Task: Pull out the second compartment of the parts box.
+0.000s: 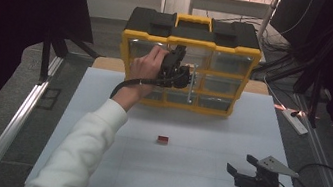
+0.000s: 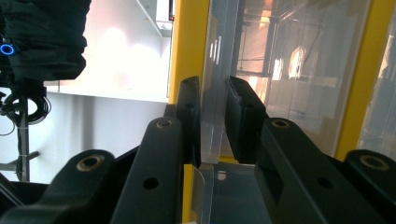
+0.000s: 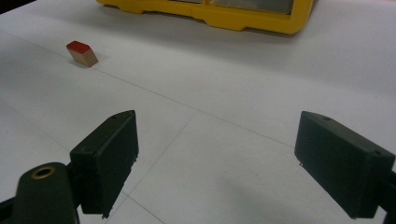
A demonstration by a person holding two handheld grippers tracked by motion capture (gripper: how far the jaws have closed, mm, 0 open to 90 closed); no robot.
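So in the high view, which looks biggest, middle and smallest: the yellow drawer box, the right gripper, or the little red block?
1. Yellow drawer box, biggest by far, though it is farthest away.
2. Right gripper, middling; it sits nearer the camera, which flatters it.
3. Little red block, clearly the smallest.
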